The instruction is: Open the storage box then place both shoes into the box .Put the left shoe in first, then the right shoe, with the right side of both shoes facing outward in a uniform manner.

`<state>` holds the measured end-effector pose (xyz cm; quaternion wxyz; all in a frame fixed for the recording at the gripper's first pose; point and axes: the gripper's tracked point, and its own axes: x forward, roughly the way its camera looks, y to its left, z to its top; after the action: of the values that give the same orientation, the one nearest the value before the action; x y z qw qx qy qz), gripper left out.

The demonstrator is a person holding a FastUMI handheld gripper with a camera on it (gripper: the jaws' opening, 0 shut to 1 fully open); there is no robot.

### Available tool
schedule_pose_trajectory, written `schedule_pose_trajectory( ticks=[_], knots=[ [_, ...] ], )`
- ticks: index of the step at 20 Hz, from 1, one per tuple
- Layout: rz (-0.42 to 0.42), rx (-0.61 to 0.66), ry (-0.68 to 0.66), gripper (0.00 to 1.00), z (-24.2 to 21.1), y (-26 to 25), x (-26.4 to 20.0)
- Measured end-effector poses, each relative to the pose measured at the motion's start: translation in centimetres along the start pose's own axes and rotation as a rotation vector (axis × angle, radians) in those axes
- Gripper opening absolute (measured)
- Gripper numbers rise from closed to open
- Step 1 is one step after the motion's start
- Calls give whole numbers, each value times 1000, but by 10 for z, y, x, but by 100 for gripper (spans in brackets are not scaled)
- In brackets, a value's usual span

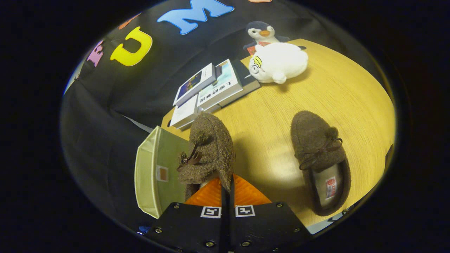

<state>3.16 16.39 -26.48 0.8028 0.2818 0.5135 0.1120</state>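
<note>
You had the gripper [227, 191] closed nearly to nothing, its fingers pinching the heel edge of a fuzzy brown shoe [210, 147] that rose toe-up just ahead of them, tilted and seemingly clear of the table [327, 95]. Immediately left of that held shoe stood the storage box [154, 172], pale, its opening apparently facing upward, so the lid step looked finished. The second shoe [318, 158] lay flat on the table to the right, well apart, its opening toward you. Judging from this, you were carrying the first shoe toward the box. To do it well, you needed to confirm that this was the left shoe; I could not tell that from this angle. You should have moved it leftward over the box's rim, kept the pinch firm because the soft collar could slip, and turned it so its right side faced outward before lowering. Release was only advisable once the sole was settled, leaving room for its partner. The books [207, 93] and two plush toys [277, 61] at the far end posed no obstruction.
</note>
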Motion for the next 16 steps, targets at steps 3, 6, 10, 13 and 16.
schedule_pose_trajectory(
  ticks=[3, 6, 10, 13, 16],
  knots=[
    [60, 0, -19, 1, 16, 43, -10],
    [98, -25, -39, 1, 23, 84, -17],
    [162, -57, -37, 1, 18, 139, -14],
    [183, -80, -14, 1, 4, 167, 2],
    [170, -102, 19, 1, -17, 183, 25]
  ],
)
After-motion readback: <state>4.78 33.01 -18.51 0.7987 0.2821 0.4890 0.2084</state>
